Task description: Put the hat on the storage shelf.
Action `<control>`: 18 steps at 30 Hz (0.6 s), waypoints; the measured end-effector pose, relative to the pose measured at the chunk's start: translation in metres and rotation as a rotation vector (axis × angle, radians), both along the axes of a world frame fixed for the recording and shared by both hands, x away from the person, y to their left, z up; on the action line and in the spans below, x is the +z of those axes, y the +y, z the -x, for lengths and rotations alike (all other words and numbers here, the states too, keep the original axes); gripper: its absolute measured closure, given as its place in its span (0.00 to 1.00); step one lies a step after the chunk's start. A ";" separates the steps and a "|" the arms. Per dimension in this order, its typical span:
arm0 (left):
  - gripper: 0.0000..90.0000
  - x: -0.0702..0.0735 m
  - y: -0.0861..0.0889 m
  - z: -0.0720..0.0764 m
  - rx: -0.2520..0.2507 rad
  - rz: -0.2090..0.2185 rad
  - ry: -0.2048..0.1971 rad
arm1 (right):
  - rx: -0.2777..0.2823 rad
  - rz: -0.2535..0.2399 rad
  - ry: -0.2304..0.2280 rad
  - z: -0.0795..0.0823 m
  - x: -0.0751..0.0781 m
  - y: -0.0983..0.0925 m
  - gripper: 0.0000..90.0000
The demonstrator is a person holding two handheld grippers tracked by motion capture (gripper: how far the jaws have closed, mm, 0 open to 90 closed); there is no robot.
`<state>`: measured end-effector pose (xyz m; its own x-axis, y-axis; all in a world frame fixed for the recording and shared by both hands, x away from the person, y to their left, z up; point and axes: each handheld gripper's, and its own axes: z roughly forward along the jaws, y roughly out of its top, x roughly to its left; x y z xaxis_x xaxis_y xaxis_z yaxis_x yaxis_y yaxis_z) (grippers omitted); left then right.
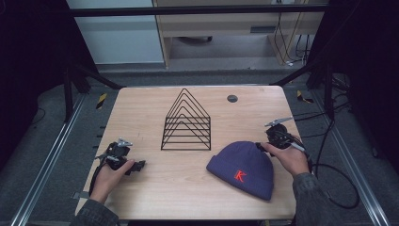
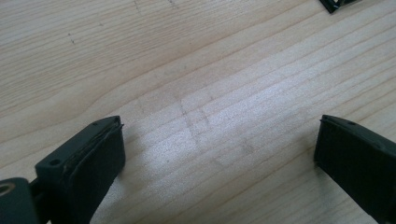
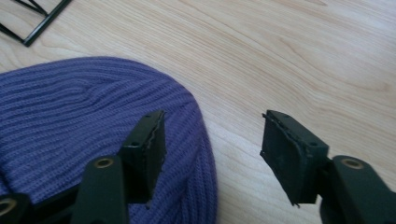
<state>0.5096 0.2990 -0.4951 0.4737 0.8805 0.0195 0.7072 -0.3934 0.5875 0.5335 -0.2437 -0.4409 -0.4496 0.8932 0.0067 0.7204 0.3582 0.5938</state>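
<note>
A purple knit beanie with a red K lies flat on the wooden table, front right. My right gripper sits at the hat's upper right edge. In the right gripper view the jaws stand apart: one fingertip hovers over the ribbed crown of the beanie, the other over bare wood, and nothing is pinched. My left gripper rests at the front left of the table. Its jaws are wide open over bare wood.
A black wire rack shaped like nested triangles stands mid-table, behind the hat; its corners show as the rack and the rack. A small dark disc is set in the tabletop at the back. Cables trail off the right edge.
</note>
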 end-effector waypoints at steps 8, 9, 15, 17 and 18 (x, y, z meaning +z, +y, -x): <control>0.00 0.000 0.000 0.000 0.002 -0.001 0.002 | 0.037 0.017 0.023 -0.009 0.001 0.009 0.56; 0.00 0.000 0.000 0.000 0.002 -0.003 0.001 | 0.038 0.023 0.024 -0.010 0.000 0.010 0.57; 0.00 0.000 -0.001 0.000 0.002 -0.004 0.001 | 0.042 0.015 0.027 -0.015 -0.002 0.014 0.60; 0.00 0.000 -0.001 0.000 0.001 -0.004 0.001 | 0.044 0.013 0.032 -0.016 -0.004 0.015 0.60; 0.00 0.000 0.000 0.000 0.001 -0.004 0.001 | 0.046 0.016 0.038 -0.017 -0.005 0.016 0.60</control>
<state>0.5099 0.2985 -0.4954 0.4731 0.8808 0.0220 0.7082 -0.3950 0.5851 0.5500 -0.2273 -0.4462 -0.4903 0.8715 0.0107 0.7247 0.4008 0.5605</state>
